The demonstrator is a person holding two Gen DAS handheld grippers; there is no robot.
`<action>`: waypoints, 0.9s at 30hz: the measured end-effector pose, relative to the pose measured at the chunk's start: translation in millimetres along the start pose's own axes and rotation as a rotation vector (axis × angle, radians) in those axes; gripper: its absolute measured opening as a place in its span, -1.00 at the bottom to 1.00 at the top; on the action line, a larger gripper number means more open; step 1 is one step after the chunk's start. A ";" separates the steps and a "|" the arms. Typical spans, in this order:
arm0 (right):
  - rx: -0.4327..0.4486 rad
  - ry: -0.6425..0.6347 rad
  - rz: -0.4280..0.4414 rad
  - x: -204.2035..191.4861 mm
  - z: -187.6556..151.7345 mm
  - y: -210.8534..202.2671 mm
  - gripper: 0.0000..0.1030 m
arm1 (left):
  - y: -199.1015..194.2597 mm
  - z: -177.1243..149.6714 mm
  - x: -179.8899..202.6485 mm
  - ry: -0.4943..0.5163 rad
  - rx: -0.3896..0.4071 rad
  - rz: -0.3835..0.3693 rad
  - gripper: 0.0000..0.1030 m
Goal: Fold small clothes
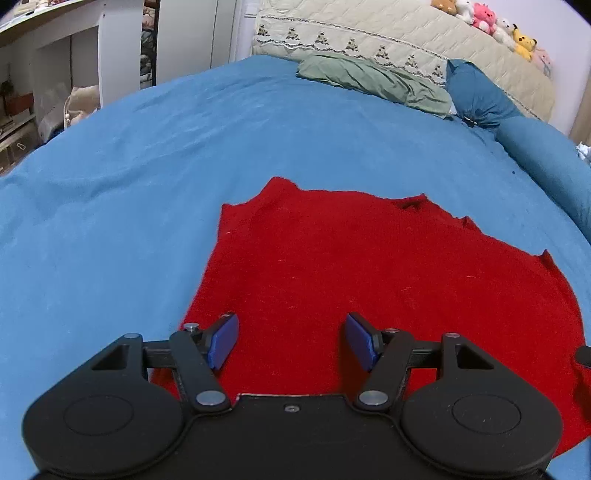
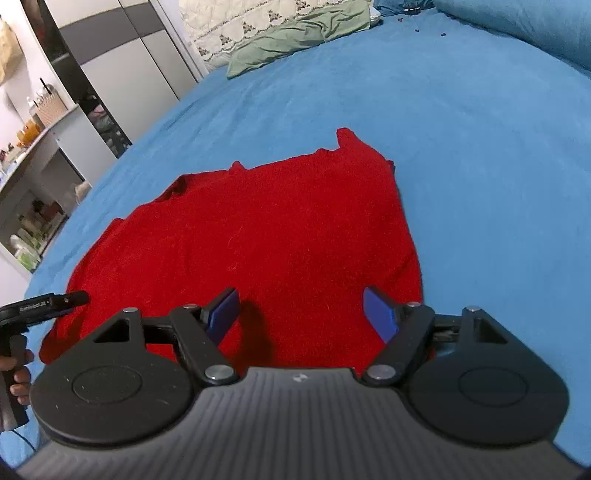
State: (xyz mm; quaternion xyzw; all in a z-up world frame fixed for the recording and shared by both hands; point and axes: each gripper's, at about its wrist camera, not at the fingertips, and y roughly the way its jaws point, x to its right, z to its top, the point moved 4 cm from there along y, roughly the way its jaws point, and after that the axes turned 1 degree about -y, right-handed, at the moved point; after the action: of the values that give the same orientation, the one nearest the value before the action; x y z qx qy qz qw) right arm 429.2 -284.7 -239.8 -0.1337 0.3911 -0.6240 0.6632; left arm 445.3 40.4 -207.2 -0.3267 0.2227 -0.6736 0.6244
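Note:
A small red knitted garment (image 1: 369,266) lies spread flat on the blue bedsheet (image 1: 129,184); it also shows in the right wrist view (image 2: 266,236). My left gripper (image 1: 291,332) is open and empty, hovering over the garment's near left part. My right gripper (image 2: 301,306) is open and empty over the garment's near right part, close to its right edge. The left gripper's body (image 2: 37,306) shows at the left edge of the right wrist view.
A green cloth (image 1: 373,79) and a blue pillow (image 1: 476,96) lie at the head of the bed by a quilted headboard cover (image 1: 406,33) with plush toys (image 1: 487,20). White shelves (image 1: 55,74) and a wardrobe (image 2: 122,62) stand beside the bed.

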 end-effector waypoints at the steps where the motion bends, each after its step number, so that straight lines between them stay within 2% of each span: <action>1: 0.003 -0.005 -0.002 -2.3 0.6 -2.6 0.76 | -2.9 1.6 2.9 -0.003 0.002 -0.015 0.33; 4: 0.057 -0.010 0.011 -4.8 6.9 -28.1 0.75 | -20.2 10.2 13.1 0.030 0.038 -0.046 0.33; 7: 0.108 -0.037 -0.014 -5.6 10.4 -58.7 0.80 | -39.6 18.0 40.4 0.113 0.078 -0.066 0.42; 8: 0.118 -0.050 -0.030 -5.1 10.2 -67.3 0.84 | -43.6 18.5 49.5 0.137 0.080 -0.078 0.57; 9: 0.120 -0.062 -0.047 -3.9 8.1 -75.3 0.86 | -44.4 18.2 57.3 0.152 0.077 -0.093 0.86; 10: 0.119 -0.073 -0.065 -3.3 5.1 -79.6 0.91 | -44.2 16.2 64.9 0.161 0.076 -0.110 0.98; 14: 0.090 -0.155 -0.165 -3.1 -14.5 -82.1 0.91 | -25.2 0.9 85.6 0.185 0.026 -0.134 1.00; 18: 0.077 -0.146 -0.192 5.4 -33.1 -71.2 0.91 | -7.7 -13.0 99.4 0.188 -0.025 -0.154 1.00; 23: 0.074 -0.129 -0.202 14.9 -50.4 -49.3 0.85 | 13.3 -21.6 110.3 0.218 -0.077 -0.123 1.00; 27: 0.099 -0.197 -0.230 8.2 -59.5 -38.0 0.78 | 26.0 -26.1 111.4 0.214 -0.110 -0.085 1.00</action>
State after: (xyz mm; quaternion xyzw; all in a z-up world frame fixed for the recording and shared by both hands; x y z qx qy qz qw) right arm 360.2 -280.9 -256.6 -0.2051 0.2751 -0.6983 0.6282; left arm 443.8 -75.5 -225.5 -0.2958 0.3106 -0.7172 0.5492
